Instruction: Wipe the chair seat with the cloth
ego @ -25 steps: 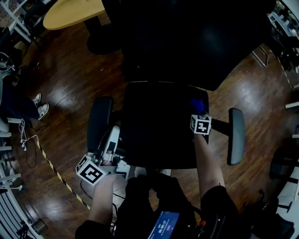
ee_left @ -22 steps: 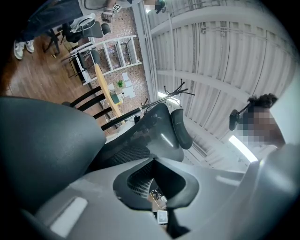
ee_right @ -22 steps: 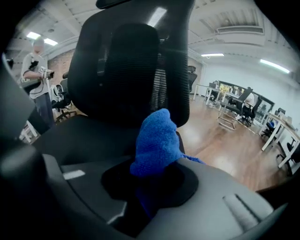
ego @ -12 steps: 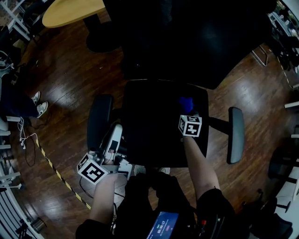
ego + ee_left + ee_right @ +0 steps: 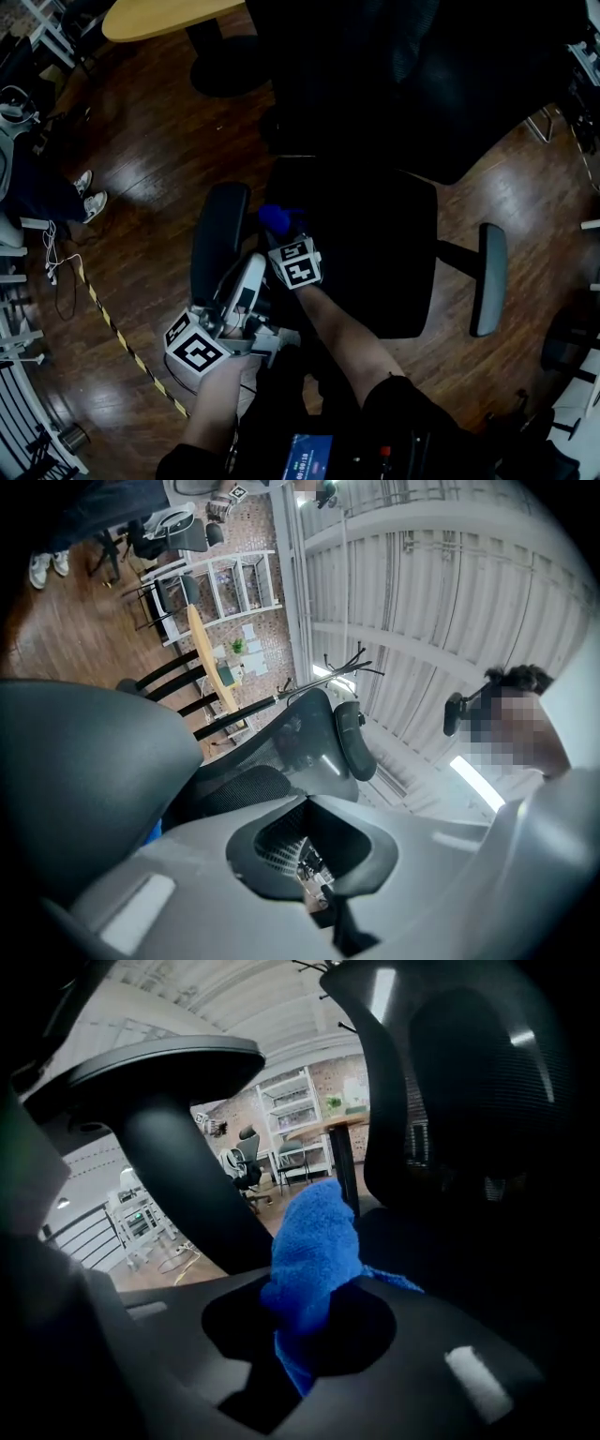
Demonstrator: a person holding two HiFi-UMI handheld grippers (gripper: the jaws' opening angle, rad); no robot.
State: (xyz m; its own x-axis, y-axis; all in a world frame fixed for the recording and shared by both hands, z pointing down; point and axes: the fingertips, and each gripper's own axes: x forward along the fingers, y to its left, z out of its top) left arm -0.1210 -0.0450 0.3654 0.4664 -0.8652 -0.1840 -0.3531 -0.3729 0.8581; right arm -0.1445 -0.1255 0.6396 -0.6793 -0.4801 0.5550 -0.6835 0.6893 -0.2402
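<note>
A black office chair stands below me, its seat (image 5: 375, 253) dark and wide. My right gripper (image 5: 281, 234) is at the seat's left edge, next to the left armrest (image 5: 216, 242), shut on a blue cloth (image 5: 275, 217). In the right gripper view the blue cloth (image 5: 314, 1260) bulges out between the jaws of the right gripper (image 5: 309, 1297), with the armrest (image 5: 169, 1063) just to the left and the backrest (image 5: 469, 1082) to the right. My left gripper (image 5: 251, 274) hangs off the seat below that armrest. In its own view the left gripper (image 5: 309, 808) looks shut and holds nothing.
The right armrest (image 5: 489, 278) sticks out over the wooden floor. A round wooden tabletop (image 5: 169, 14) is at the top left. A person's shoes (image 5: 91, 192), cables and a yellow-black floor tape (image 5: 122, 356) lie to the left. More chair bases stand at the right.
My right gripper has swept the blue cloth across the seat from its right side to its left edge. The left gripper has stayed by the left armrest.
</note>
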